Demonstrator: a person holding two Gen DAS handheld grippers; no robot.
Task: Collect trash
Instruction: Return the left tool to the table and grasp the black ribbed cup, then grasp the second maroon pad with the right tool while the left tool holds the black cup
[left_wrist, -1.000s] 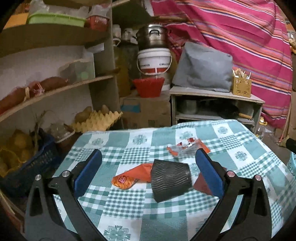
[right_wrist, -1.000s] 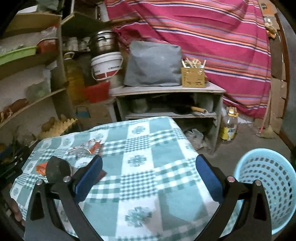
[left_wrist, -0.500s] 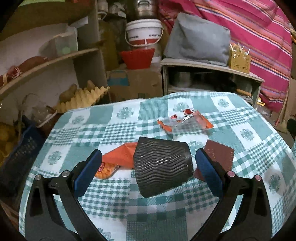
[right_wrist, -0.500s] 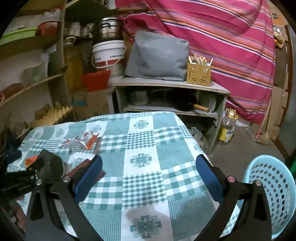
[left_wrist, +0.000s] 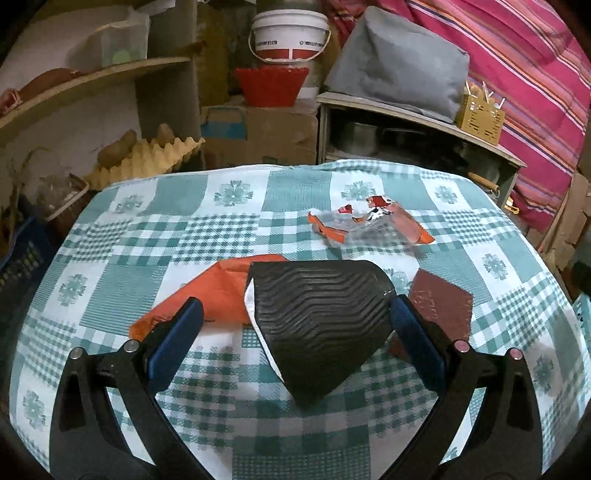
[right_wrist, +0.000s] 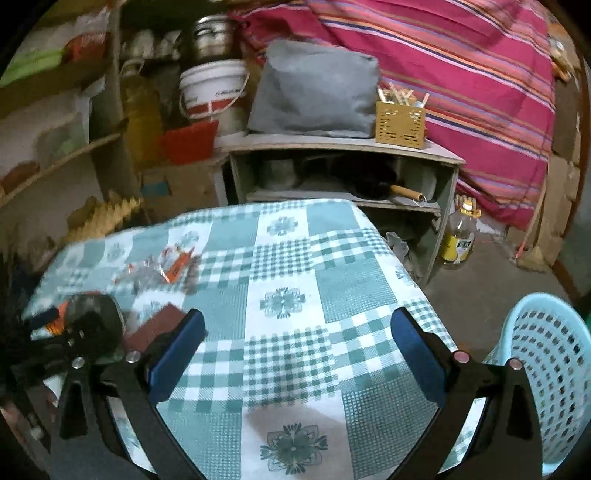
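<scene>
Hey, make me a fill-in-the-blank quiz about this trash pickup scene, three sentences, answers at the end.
1. The left claw is open around a ribbed ____ paper cup lying on its side.
2. Under the cup's left edge lies an ____ wrapper.
3. The light blue ____ stands on the floor to the right of the table.

Missing words: black; orange; basket

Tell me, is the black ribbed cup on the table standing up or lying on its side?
On its side. The black ribbed cup lies tipped on the checked tablecloth, ribbed wall up, between the open left gripper.
</scene>
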